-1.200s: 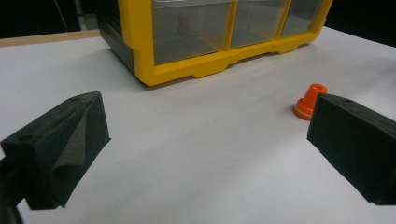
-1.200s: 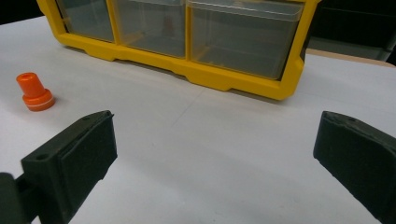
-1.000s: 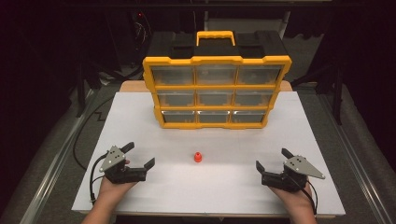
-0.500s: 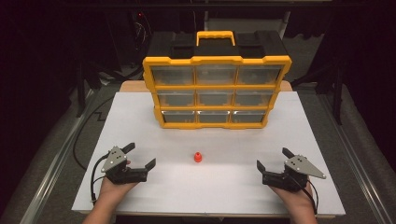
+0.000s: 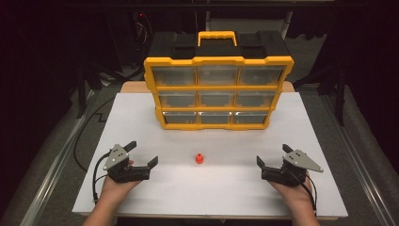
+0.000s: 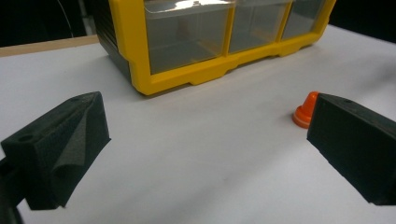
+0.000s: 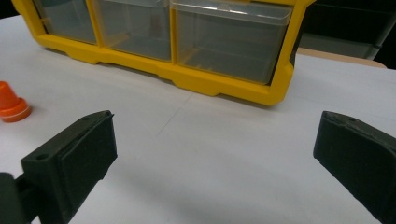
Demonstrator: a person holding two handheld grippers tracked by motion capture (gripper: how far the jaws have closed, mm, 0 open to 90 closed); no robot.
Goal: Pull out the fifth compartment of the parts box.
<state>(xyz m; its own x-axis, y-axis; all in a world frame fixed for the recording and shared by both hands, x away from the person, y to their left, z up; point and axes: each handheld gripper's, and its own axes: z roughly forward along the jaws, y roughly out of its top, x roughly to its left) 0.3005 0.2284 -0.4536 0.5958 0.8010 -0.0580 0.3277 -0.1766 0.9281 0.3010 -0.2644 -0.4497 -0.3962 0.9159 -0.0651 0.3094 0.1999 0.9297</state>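
Observation:
A small orange cone-shaped piece [image 5: 199, 158] stands on the white table top [image 5: 211, 193] near the middle front. My left gripper [image 5: 143, 152] rests on the table to its left, open and holding nothing. In the left gripper view the orange piece [image 6: 306, 109] shows just past the right jaw of that gripper [image 6: 205, 100]. My right gripper [image 5: 272, 154] lies to the right, also open with nothing in it. In the right gripper view the orange piece [image 7: 10, 103] sits far left, outside that gripper's [image 7: 215, 120] jaws.
A yellow and black organizer [image 5: 219, 87] with clear drawers in three rows stands upright at the back of the table, handle on top. Its bottom drawers [image 6: 187, 42] [image 7: 224, 51] face both grippers and are closed. Bare table lies between it and the grippers.

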